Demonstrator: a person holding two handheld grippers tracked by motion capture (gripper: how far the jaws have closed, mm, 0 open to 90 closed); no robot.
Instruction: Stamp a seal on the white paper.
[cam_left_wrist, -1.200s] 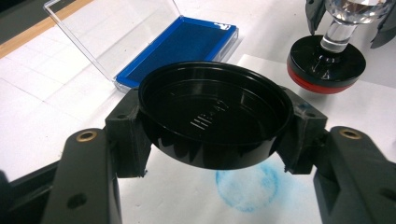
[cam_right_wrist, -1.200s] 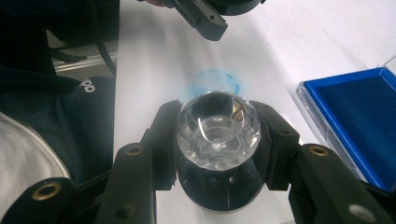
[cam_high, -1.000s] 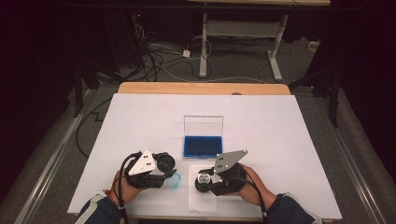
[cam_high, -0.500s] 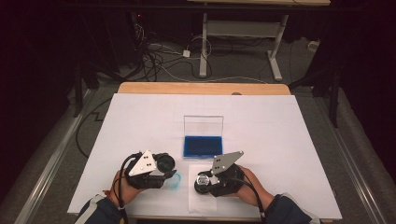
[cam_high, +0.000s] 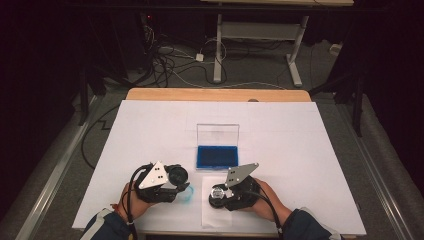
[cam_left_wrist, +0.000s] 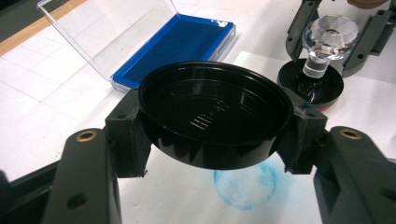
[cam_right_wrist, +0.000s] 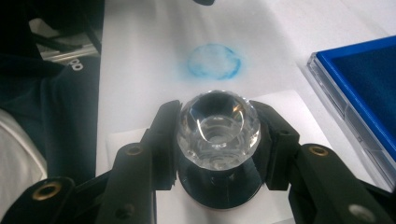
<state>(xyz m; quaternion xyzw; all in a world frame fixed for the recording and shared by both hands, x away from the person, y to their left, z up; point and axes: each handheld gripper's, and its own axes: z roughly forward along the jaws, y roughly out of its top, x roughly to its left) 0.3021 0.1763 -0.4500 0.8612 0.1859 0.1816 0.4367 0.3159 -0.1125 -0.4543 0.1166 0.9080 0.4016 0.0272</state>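
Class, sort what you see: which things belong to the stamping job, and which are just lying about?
In the job: crystal-handled stamp in right tool; black cap in left tool; blue ink pad; paper slip; blue smudge.
Lying about: floor cables; desk frame.

From above my side I look forward and down; each gripper camera sits close, both sharing the blue ink pad (cam_left_wrist: 175, 49) and smudge (cam_right_wrist: 214, 61).

Tons of free room on the white sheet (cam_high: 150, 130) left, right & at the back; only blocker is the open ink pad case (cam_high: 217, 156), lid upright, right past both grippers mid-table
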